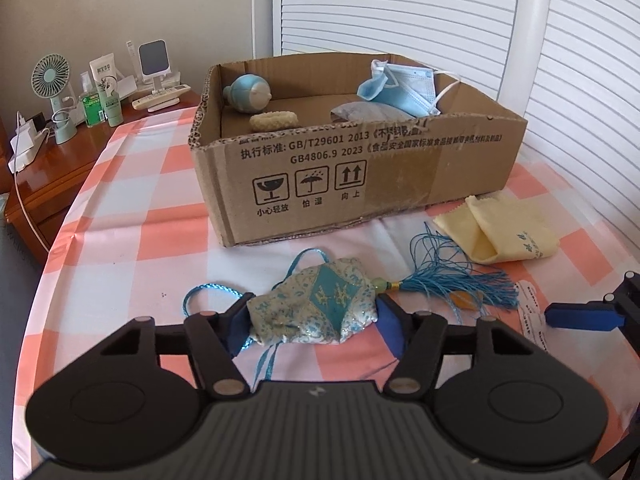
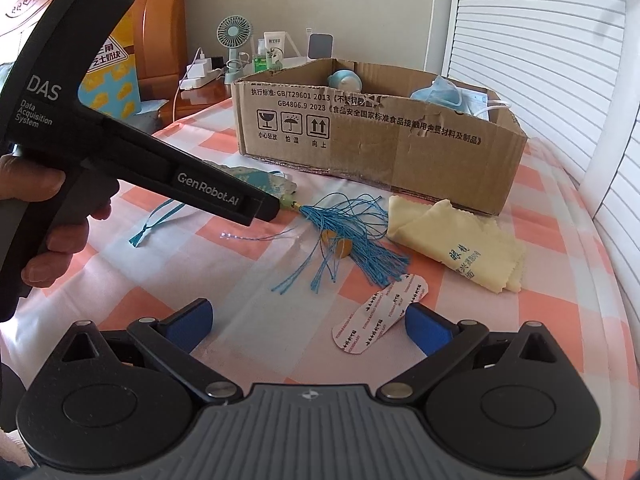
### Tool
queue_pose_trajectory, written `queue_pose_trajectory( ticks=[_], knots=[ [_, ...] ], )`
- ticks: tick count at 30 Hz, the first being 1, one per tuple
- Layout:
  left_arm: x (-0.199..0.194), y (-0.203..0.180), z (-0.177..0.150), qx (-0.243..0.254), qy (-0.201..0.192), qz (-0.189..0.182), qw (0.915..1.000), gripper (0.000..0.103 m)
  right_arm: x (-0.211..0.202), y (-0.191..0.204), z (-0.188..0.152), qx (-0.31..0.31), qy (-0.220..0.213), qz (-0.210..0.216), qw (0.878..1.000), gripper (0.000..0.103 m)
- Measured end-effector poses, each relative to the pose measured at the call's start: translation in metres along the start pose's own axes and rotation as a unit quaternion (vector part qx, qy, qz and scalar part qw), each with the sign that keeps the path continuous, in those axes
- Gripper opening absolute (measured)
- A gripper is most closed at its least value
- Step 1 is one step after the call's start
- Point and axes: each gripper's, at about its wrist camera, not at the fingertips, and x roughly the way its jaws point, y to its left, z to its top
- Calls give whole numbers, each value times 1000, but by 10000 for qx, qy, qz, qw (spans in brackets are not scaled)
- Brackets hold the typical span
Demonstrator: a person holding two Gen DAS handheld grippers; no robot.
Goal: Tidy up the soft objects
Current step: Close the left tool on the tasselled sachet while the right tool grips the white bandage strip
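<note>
Gripping item one: my left claw pinches the blue-and-silver brocade sachet with tassel on the checked cloth, bound for the open cardboard box behind it. Right claw: wide, empty, above adhesive plasters.

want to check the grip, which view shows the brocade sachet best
The left wrist view: the sachet fills the centre, squeezed between the blue pads of the left tongs. In the right wrist view those tongs hide most of its body; mainly its blue tassel shows.
</note>
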Motion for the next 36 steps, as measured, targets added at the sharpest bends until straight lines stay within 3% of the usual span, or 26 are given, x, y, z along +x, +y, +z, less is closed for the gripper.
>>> queue_pose_trajectory(
  ticks=[4,10,19,23,32,36],
  knots=[
    [-5,9,-1,-62,10,71,10000,61,-1,-8,1,201,-1,-128,9997,103],
    [-11,19,-7,-124,46,111,9999,61,2,-25,4,456,62,-734,9962,103],
    [-13,22,-9,-144,37,68,9999,61,-12,-45,-7,573,177,-1291,9898,103],
    [-13,22,-9,-147,36,44,9999,61,-17,-52,-11,667,191,-1379,9880,99],
    [-13,23,-9,-144,35,16,9999,61,-4,-32,2,399,-42,-689,9968,69],
    [-12,24,-8,-150,28,0,9999,61,0,-31,9,358,-75,-537,9979,45]
  ],
)
